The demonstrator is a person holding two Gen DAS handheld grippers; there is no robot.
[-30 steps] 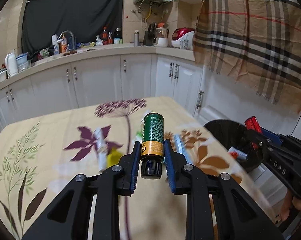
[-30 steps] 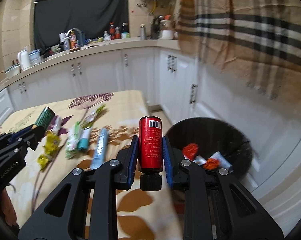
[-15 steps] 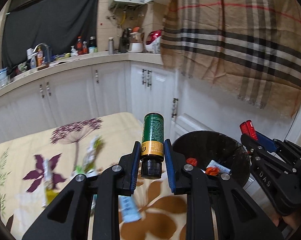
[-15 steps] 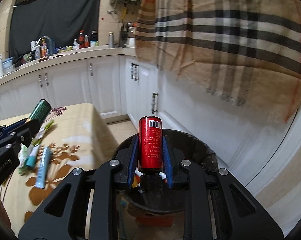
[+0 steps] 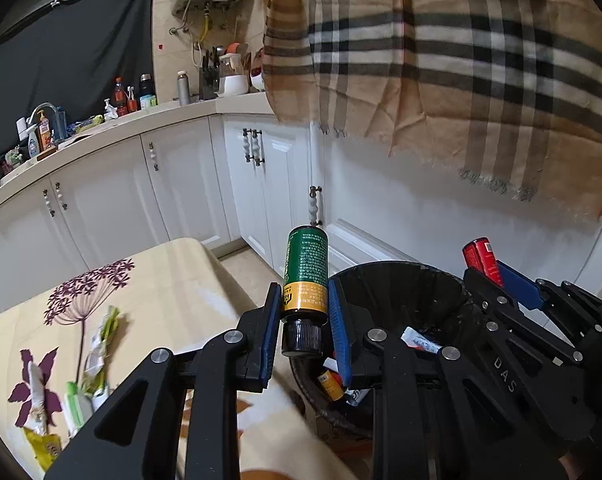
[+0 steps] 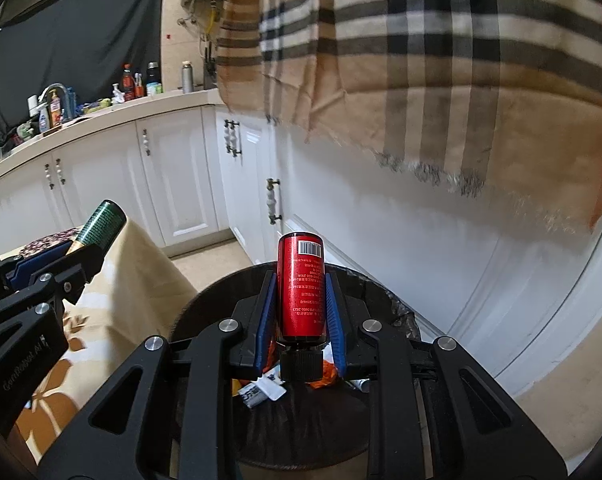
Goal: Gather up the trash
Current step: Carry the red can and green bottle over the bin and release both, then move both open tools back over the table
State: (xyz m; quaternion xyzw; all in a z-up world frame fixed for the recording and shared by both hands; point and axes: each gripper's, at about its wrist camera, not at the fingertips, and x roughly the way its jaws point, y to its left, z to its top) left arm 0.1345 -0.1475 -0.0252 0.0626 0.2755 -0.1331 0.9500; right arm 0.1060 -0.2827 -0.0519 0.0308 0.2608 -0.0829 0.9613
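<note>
Holding 2 bottles cap-rearward: right gripper (image 6: 301, 312) clamps red bottle (image 6: 300, 284) above bin (image 6: 385, 292); left gripper (image 5: 305, 320), clamping green bottle (image 5: 305, 276), beside rim.

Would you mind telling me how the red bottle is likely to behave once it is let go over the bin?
The red bottle looks rigid and smooth, so probably slippery. Being cylindrical, it would likely roll among the litter in the black bin.

"DAS" stands on the right tongs (image 5: 485, 276); the left tongs (image 6: 85, 254) seem to read "GenRobot AI".
</note>
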